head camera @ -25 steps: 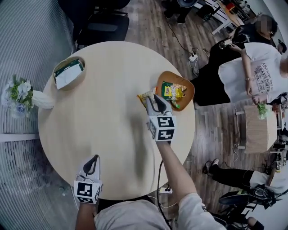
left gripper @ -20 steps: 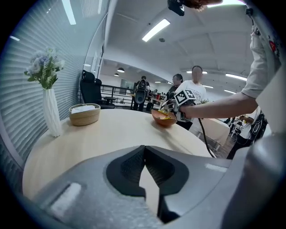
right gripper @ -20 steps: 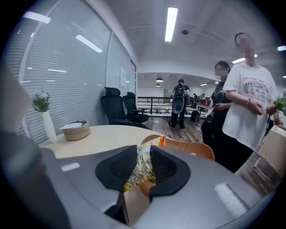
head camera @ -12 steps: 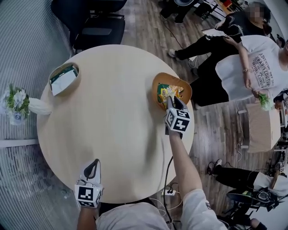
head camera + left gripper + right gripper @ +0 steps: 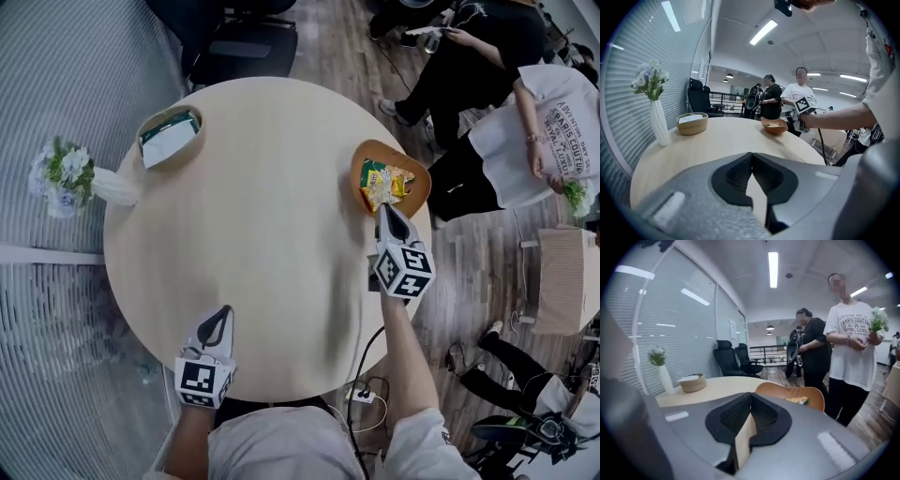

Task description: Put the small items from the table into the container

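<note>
A wooden bowl [image 5: 419, 187] at the round table's [image 5: 262, 216] right edge holds yellow and green snack packets [image 5: 384, 183]. My right gripper [image 5: 386, 208] hovers just short of the bowl's near rim. Its jaws are closing to shut, with nothing between them. In the right gripper view, the bowl [image 5: 806, 392] and a packet [image 5: 799, 400] show just beyond the right gripper [image 5: 750, 397]. My left gripper [image 5: 223, 312] is shut and empty over the table's near edge, far from the bowl [image 5: 774, 125].
A woven basket [image 5: 171, 138] with a white and green pack sits at the table's far left. A white vase of flowers [image 5: 70, 176] stands at the left edge. People [image 5: 525, 122] stand beyond the table's right side, and black office chairs [image 5: 244, 42] stand behind it.
My right gripper carried a yellow packet from the table beside the bowl over the bowl. The packet now lies in the bowl, and the gripper has drawn back empty. The left gripper barely moved.
</note>
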Demonstrator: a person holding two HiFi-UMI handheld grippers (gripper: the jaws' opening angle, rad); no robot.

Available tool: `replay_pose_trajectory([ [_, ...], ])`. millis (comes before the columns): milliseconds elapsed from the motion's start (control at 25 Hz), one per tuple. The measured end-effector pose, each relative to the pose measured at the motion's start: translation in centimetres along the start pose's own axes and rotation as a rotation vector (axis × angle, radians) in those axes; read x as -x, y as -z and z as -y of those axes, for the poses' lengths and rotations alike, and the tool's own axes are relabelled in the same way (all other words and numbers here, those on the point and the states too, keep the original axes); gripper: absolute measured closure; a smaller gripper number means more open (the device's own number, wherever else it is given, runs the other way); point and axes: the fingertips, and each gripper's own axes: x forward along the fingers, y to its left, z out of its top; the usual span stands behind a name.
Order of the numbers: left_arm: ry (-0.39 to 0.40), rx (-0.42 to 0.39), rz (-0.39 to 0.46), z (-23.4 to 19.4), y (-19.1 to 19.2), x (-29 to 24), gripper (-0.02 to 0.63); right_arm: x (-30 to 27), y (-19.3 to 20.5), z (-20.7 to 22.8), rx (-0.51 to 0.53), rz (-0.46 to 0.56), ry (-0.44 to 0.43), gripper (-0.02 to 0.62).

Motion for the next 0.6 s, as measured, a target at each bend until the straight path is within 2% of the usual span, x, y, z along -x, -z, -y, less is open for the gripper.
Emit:
replay_pose_trajectory([
  [80,0.017,-0.012,0.031,0.5,-0.4,-0.4,0.616,3.5,-0.6,-3.3,0.043,0.048,-0.069,0.594],
  [160,0.020,-0.027,0.057,0.8,-0.9,-0.1,0.615,6.6,0.0,-6.7,0.036,0.060,-0.120,0.594],
  [280,0.011,-0.031,0.070,2.1,-1.3,1.2,0.616,10.6,2.4,-12.0,-0.013,0.022,-0.227,0.594],
  [400,0.012,-0.038,0.085,3.7,-1.5,2.5,0.615,14.9,4.8,-17.2,0.017,-0.010,-0.343,0.594],
  [600,0.015,-0.059,0.116,5.6,-2.1,4.1,0.615,20.0,8.3,-22.3,0.046,-0.049,-0.440,0.594],
])
